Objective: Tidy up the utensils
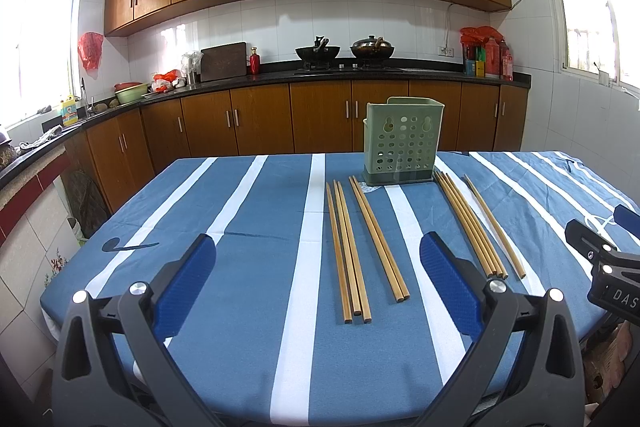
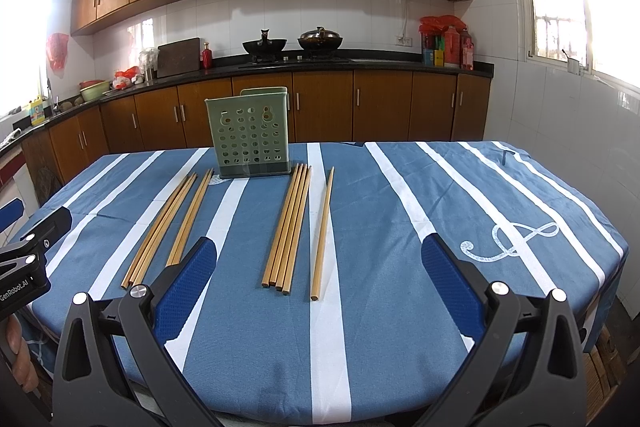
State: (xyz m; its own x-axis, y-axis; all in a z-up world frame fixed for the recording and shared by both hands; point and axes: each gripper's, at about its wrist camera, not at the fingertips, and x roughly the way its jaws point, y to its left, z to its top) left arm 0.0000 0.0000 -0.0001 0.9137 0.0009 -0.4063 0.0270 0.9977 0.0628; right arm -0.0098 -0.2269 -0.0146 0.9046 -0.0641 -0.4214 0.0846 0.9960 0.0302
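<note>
A green perforated utensil holder (image 1: 402,143) stands upright at the far side of the blue striped tablecloth (image 1: 248,267); it also shows in the right wrist view (image 2: 250,135). Wooden chopsticks lie flat in front of it: a group of three (image 1: 347,255), a pair (image 1: 378,239), a bundle of several (image 1: 470,225) and a single one (image 1: 494,225). In the right wrist view the bundle (image 2: 288,227) and the single chopstick (image 2: 323,231) lie ahead. My left gripper (image 1: 316,255) is open and empty above the near table. My right gripper (image 2: 318,259) is open and empty.
The right gripper's body (image 1: 604,267) shows at the right edge of the left wrist view; the left gripper's body (image 2: 28,259) at the left edge of the right one. Kitchen counter (image 1: 320,75) with woks and cabinets runs behind the table.
</note>
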